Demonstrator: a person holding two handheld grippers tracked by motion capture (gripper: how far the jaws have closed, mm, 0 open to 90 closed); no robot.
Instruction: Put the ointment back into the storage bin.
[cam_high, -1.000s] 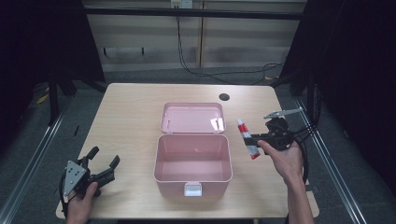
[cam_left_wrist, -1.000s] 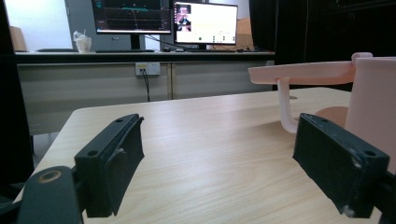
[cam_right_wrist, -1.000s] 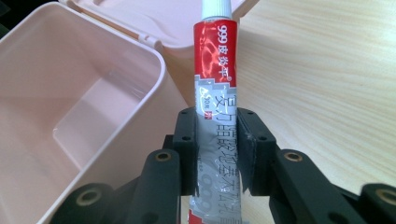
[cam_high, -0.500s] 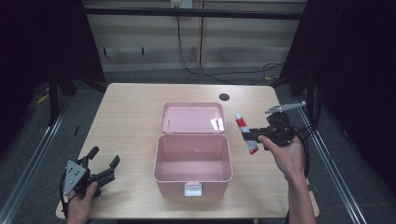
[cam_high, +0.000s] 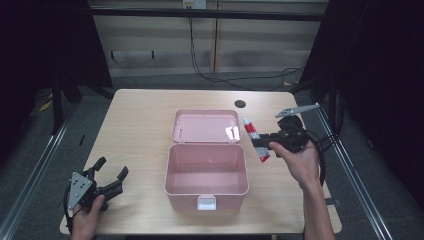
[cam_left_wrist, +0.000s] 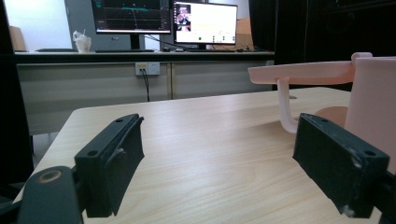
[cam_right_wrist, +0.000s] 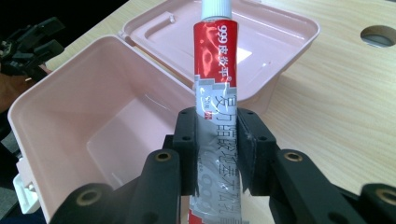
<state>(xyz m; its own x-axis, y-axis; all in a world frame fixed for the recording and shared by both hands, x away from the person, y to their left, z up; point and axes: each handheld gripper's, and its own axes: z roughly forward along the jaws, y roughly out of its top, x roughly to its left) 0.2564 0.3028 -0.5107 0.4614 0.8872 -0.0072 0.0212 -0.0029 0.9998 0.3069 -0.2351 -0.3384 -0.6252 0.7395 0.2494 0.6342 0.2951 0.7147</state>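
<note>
Pinching a red-and-silver ointment tube (cam_right_wrist: 215, 98) with a white cap, the right hand-held gripper (cam_right_wrist: 217, 154) holds it

Box mid-table, lid behind it.
My R gripper (cam_high: 266, 142) w/ tube (cam_high: 255, 139) sits right of box (cam_high: 206, 170); L gripper (cam_high: 106, 176) at near-left corner of table (cam_high: 140, 125).

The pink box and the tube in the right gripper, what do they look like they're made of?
The pink box looks like moulded plastic, smooth with a slight gloss: thin even walls, rounded corners, light glare on the open lid. The tube looks like soft metal or laminate foil with a glossy print, going by its creases and silvery sheen where the right gripper pinches it; its ribbed white cap seems plastic.
</note>
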